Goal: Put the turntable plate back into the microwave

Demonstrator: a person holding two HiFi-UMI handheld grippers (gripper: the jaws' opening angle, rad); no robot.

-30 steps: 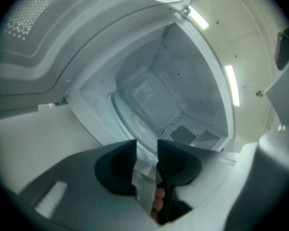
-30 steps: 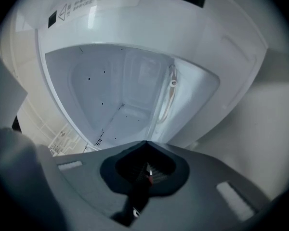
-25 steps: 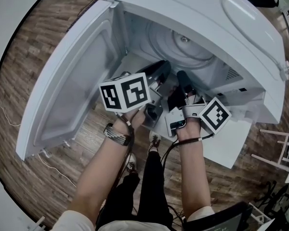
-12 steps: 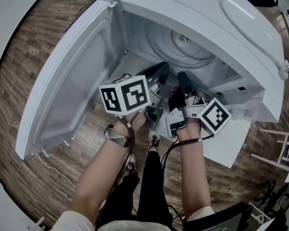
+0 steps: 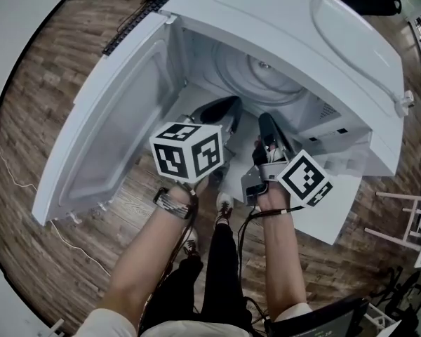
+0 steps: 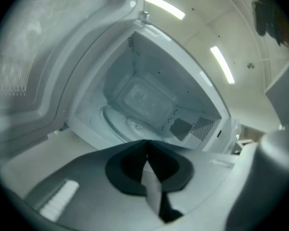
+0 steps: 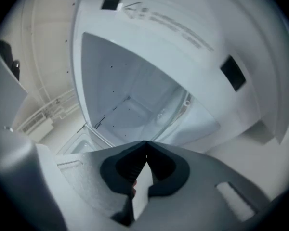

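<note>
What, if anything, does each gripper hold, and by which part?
Nothing: left gripper and right gripper both show shut, empty jaws; the turntable plate lies inside the microwave.

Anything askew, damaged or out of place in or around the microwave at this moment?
Nothing stands out. The turntable plate looks flat on the floor of the microwave, the door stands open, and the left gripper and right gripper are shut, empty.

Side by side before the open microwave: left gripper and right gripper, fingers aimed into the cavity. Straight beyond the fingertips, flat on the cavity floor: turntable plate, apart from both pairs of fingers. Left of the left fingers: door, swung wide. Under the microwave, below and right of the right fingers: counter. Further down, beneath both forearms: floor.
</note>
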